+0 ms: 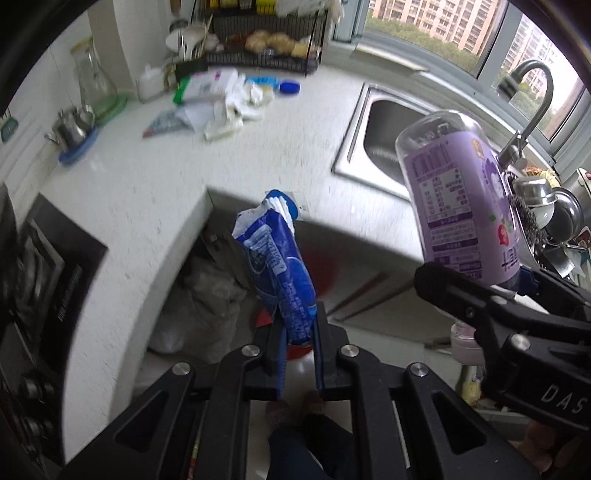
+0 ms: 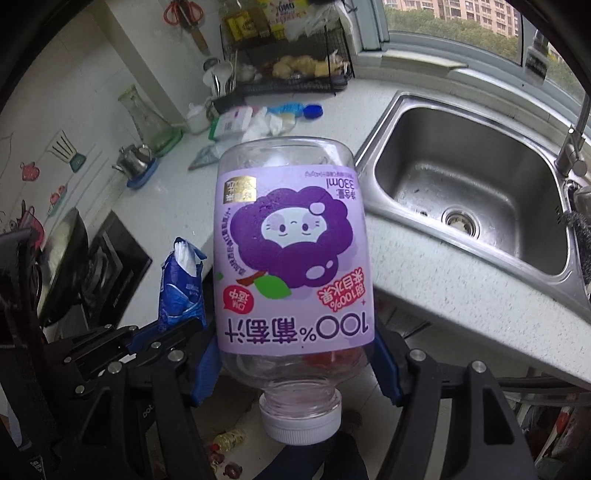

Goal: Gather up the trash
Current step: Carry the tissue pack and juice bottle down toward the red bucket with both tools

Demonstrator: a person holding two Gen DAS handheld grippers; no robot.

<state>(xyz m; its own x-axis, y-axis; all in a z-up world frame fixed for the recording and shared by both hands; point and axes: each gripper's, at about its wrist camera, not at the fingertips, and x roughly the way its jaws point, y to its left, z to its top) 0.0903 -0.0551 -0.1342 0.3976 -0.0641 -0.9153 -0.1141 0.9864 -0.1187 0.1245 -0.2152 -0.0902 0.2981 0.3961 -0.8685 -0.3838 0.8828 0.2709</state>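
Kitchen w/ a white L-shaped counter point(image 1: 147, 192), seen from two handheld grippers held past its front edge, over the floor. The left gripper point(image 1: 297, 334) has its fingers pressed together on the lower end of a crumpled blue snack wrapper point(image 1: 275, 258), which sticks up from them, torn white top uppermost. The right gripper point(image 2: 295, 354) has its fingers apart but clamped on both sides of an empty clear juice bottle point(image 2: 291, 258) w/ a purple grape label; the bottle is upside down, white cap point(image 2: 300, 422) pointing toward the camera. Both items are in the air, off the counter, just beside each other, wrapper to the bottle's left. More trash point(image 1: 218, 99) – paper, packets, a blue bottle lying on its side – sits in a pile near the counter's back edge, in front of a black wire rack point(image 1: 262, 33). A steel sink point(image 2: 476, 199) is set into the counter's right part, tap point(image 1: 532, 107) behind it. At the left end is a black stove point(image 2: 107, 273).
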